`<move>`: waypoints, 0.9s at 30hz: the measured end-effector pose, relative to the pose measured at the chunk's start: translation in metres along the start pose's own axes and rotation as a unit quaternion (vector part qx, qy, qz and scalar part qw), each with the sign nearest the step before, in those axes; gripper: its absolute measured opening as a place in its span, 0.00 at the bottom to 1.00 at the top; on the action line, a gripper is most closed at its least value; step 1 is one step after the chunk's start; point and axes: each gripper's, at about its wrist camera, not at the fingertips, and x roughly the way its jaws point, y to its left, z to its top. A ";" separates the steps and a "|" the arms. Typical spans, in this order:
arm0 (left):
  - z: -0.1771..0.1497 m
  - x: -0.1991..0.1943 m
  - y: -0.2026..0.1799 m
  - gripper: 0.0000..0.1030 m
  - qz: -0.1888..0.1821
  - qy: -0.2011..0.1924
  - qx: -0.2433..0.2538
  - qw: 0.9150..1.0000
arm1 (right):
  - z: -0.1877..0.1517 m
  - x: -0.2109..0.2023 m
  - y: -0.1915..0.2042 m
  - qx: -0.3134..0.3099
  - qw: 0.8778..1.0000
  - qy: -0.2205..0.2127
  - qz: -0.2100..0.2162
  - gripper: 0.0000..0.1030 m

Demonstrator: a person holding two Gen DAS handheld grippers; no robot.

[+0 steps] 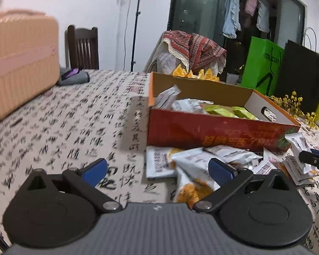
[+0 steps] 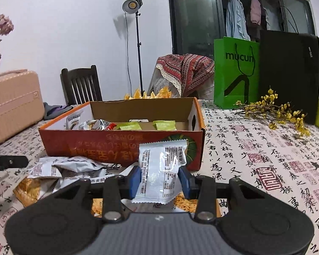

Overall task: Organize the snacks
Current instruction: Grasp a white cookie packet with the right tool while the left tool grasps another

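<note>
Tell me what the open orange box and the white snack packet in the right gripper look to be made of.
Orange box: likely cardboard, its inner walls plain matte brown, the outside printed and faintly shiny. White snack packet, clamped between the right gripper fingers: probably thin plastic film, glossy, with glare streaks, wrinkles and crimped, serrated end seals.

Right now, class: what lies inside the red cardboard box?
Inside the red cardboard box lie green packets on the right and white and silver packets on the left. The box's front wall hides whatever lies beneath them.
</note>
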 end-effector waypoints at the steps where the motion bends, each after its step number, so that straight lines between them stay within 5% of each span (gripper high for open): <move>1: 0.003 0.000 -0.004 1.00 -0.001 0.000 0.004 1.000 | 0.000 0.000 0.000 0.002 1.000 -0.001 0.002 0.38; 13: 0.001 0.045 -0.072 1.00 0.029 0.061 0.081 0.994 | -0.003 -0.004 -0.004 0.016 1.000 -0.008 0.014 0.38; 15: 0.000 0.046 -0.069 0.95 0.022 0.062 0.069 0.995 | -0.003 -0.005 -0.005 0.018 1.000 -0.009 0.016 0.38; 20: 0.000 0.041 -0.051 0.53 0.008 0.053 0.042 0.998 | -0.004 -0.006 -0.006 0.022 1.000 -0.010 0.020 0.38; 27: 0.002 0.023 -0.030 0.47 0.001 0.030 0.028 0.999 | -0.005 -0.007 -0.006 0.022 1.000 -0.013 0.017 0.38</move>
